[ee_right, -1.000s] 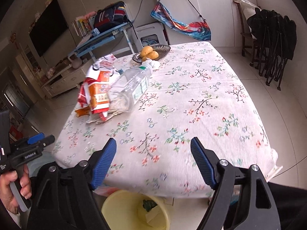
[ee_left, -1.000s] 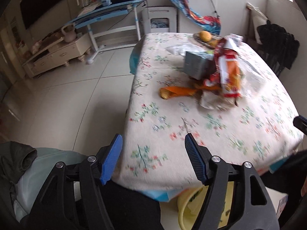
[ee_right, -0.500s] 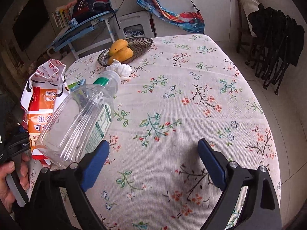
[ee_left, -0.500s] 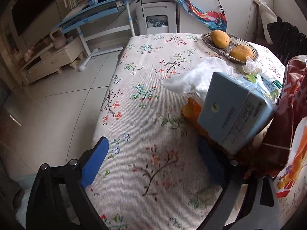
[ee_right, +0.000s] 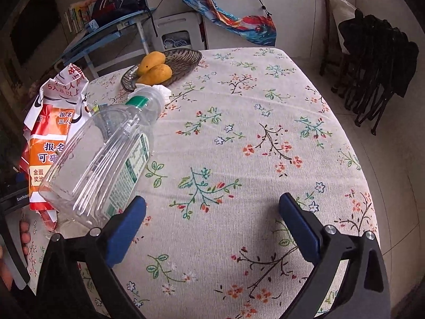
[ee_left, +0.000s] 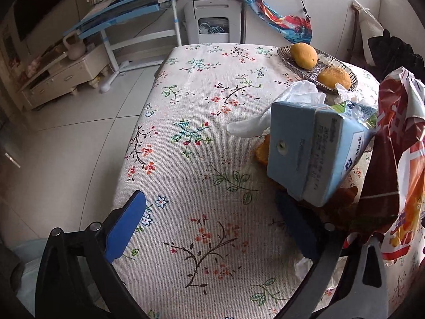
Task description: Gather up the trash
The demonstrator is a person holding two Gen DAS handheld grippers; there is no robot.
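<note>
Ribbed clear plastic bottle (ee_right: 106,159), boxy carton (ee_left: 310,154)

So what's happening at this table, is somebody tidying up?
A person holds tongs in each hand over a flowered table strewn with litter. The left tongs are open, their right finger next to a blue carton. The right tongs are open beside an empty plastic bottle lying on its side. Nothing is gripped yet; an orange wrapper waits too.
</note>
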